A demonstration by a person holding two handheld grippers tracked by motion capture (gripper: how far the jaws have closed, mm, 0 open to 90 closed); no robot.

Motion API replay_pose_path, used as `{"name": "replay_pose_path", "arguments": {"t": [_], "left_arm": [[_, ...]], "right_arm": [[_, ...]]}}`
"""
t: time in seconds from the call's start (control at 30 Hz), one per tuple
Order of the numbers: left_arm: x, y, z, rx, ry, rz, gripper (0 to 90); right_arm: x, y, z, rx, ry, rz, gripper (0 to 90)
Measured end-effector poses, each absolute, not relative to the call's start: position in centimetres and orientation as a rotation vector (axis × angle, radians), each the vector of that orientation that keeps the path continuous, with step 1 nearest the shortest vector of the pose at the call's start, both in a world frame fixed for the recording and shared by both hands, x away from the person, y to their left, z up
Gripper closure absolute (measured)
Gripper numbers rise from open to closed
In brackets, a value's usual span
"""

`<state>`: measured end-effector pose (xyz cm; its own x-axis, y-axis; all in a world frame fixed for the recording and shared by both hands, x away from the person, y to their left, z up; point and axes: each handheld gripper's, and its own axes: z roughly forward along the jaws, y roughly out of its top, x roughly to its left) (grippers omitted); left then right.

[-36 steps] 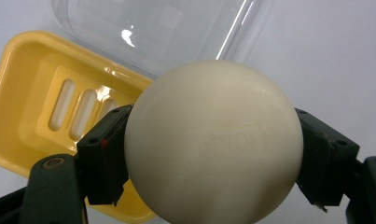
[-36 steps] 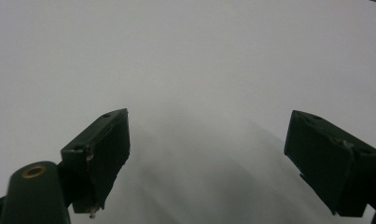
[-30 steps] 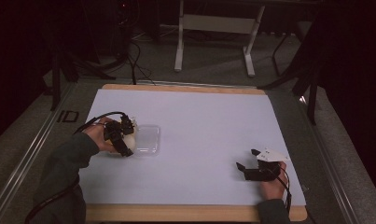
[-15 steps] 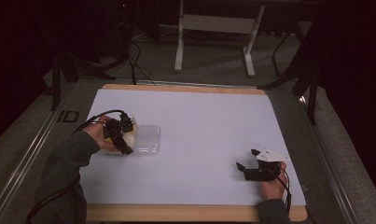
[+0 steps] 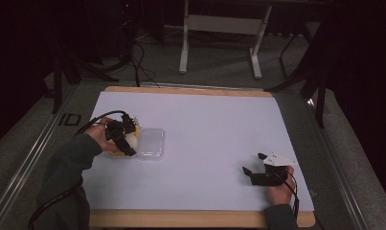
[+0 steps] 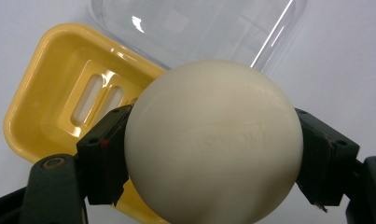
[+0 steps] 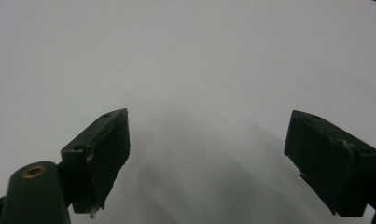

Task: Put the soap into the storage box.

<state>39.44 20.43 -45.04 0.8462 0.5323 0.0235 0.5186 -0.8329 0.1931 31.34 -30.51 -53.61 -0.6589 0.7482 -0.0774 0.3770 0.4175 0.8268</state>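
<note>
moved: my left gripper [image 5: 128, 142] crept a bit toward the table's left edge since a second ago, right one stayed parked
left gripper: clamped on a round cream soap bar [image 6: 213, 140], pads on both sides
soap: hanging over the yellow soap dish [image 6: 59, 107], clear lid [image 6: 195, 28] just beside it
right gripper [image 5: 254, 164]: jaws wide apart, nothing between them, resting on the white table sheet [image 5: 214, 129], well away from the dish

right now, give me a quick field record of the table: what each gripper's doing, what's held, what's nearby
left gripper: jaws shut on the soap
soap: cream, rounded, held above the yellow soap dish
yellow soap dish: open, slotted floor, nothing lying in it
clear lid: lies beside the dish, on the white table cover
right gripper: jaws open, nothing between them, over the bare cover at the near right
</note>
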Motion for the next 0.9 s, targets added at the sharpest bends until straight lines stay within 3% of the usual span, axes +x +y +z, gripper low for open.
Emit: {"name": "replay_pose_path", "arguments": {"t": [0.9], "left_arm": [[40.49,21.02,-46.10,2.763,1.035,0.144,22.9]], "right_arm": [[31.32,-30.49,-53.61,0.955,2.238,1.140,14.0]]}}
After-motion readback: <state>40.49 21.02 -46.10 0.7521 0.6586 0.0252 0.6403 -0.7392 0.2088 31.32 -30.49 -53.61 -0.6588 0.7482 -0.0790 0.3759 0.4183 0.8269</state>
